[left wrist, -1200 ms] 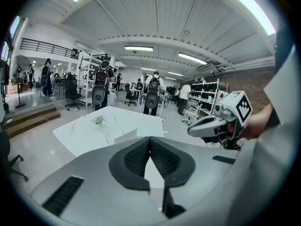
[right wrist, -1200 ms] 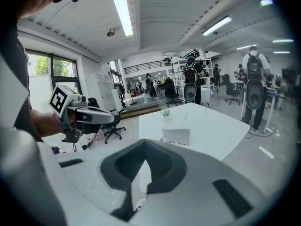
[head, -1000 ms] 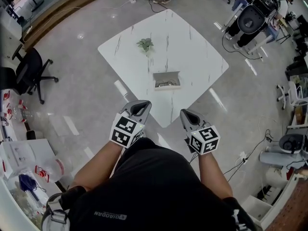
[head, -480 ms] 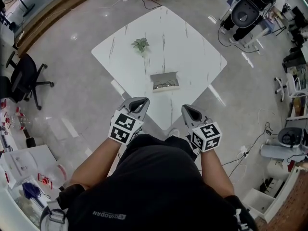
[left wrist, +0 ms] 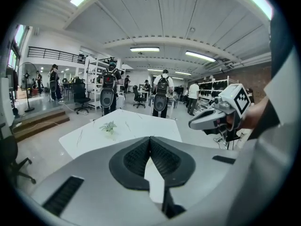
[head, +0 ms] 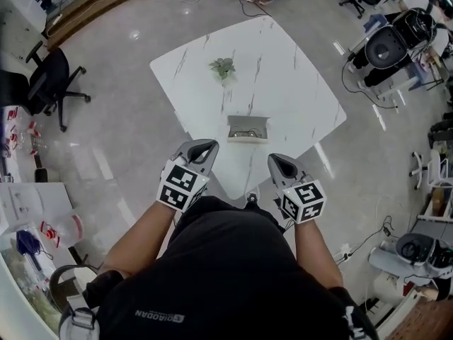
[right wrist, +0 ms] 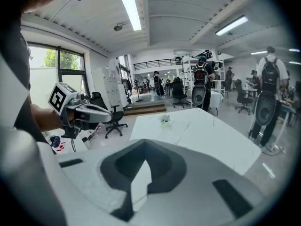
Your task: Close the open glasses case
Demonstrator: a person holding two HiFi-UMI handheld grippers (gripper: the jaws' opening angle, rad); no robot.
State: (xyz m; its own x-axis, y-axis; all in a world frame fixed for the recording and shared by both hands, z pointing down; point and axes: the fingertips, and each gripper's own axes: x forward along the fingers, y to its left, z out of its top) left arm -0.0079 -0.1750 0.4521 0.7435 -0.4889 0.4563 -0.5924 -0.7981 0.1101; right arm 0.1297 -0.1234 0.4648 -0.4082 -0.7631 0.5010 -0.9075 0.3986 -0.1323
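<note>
The open glasses case (head: 247, 128), grey with glasses lying inside, sits on the near part of the white marble table (head: 283, 83). Both grippers hover short of the table's near corner, well apart from the case. My left gripper (head: 201, 147) is shut and empty, its pads meeting at the tips (left wrist: 150, 145). My right gripper (head: 277, 163) is shut and empty too, tips together (right wrist: 146, 149). Each gripper view shows the other gripper, the right gripper (left wrist: 216, 119) and the left gripper (right wrist: 89, 113), beside the table. The case is hidden behind the jaws in both gripper views.
A small green plant (head: 222, 66) stands on the table's far half. A black office chair (head: 42, 91) is on the floor at left, machines and cables (head: 396, 44) at right, a cluttered bench (head: 28, 218) near left. People stand beyond the table (left wrist: 162, 95).
The head view has shifted, so the table and case sit slightly lower and to the right. Both grippers stay shut in about the same place before the body.
</note>
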